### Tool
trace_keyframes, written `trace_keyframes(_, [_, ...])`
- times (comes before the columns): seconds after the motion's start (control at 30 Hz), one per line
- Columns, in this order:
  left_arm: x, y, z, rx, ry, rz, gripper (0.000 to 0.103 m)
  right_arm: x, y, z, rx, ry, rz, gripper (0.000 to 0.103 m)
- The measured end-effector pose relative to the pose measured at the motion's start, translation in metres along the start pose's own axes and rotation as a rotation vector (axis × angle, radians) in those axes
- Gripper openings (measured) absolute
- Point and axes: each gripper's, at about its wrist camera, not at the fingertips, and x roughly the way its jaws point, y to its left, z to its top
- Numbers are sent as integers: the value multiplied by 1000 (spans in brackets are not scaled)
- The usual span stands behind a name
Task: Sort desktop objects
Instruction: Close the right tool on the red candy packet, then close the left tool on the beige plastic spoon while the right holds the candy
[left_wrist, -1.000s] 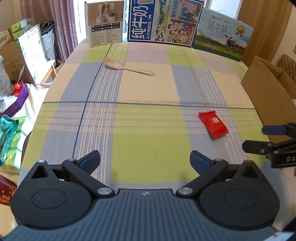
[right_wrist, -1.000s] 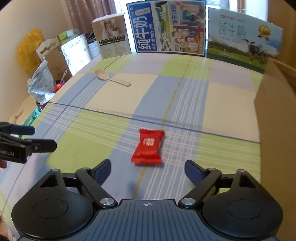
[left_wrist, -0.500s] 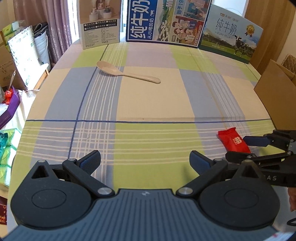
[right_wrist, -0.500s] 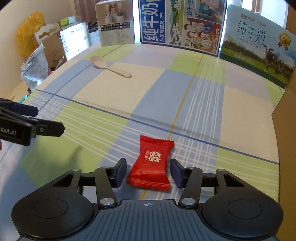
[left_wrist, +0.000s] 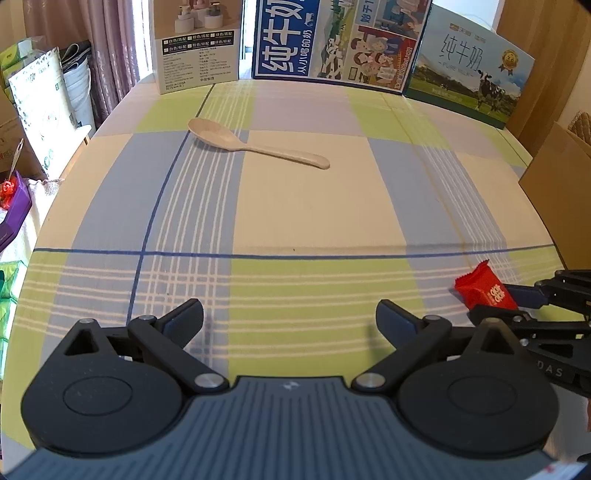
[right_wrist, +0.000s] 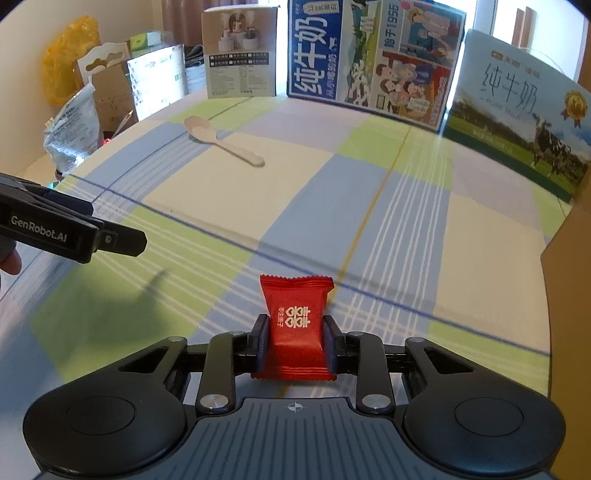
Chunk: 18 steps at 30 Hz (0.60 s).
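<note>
Milk cartons stand behind a checked tablecloth.

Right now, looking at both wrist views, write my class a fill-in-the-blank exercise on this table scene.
1. The right gripper is closing its pads on a red ____.
2. The pale spoon lies on the checked ____.
3. The left gripper holds ____.
4. The cow is printed on a ____ carton.

Missing words: candy; tablecloth; nothing; milk

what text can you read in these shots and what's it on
"GenRobot.AI": left gripper
"纯牛奶", "1956": blue milk box
"纯牛奶", "PURE MILK": green milk box
"囍": red candy packet, smaller print unreadable
"DAS": right gripper, partly cut off
White box: print too small
</note>
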Motion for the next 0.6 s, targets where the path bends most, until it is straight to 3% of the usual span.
trace_keyframes(0.27, [9,11,14,13,-19,12,97,15,-3,32,-13,-32,30,26])
trace_keyframes(0.6, [29,32,43,20,-44,35,97,67,-9,82,-80,-48,74,26])
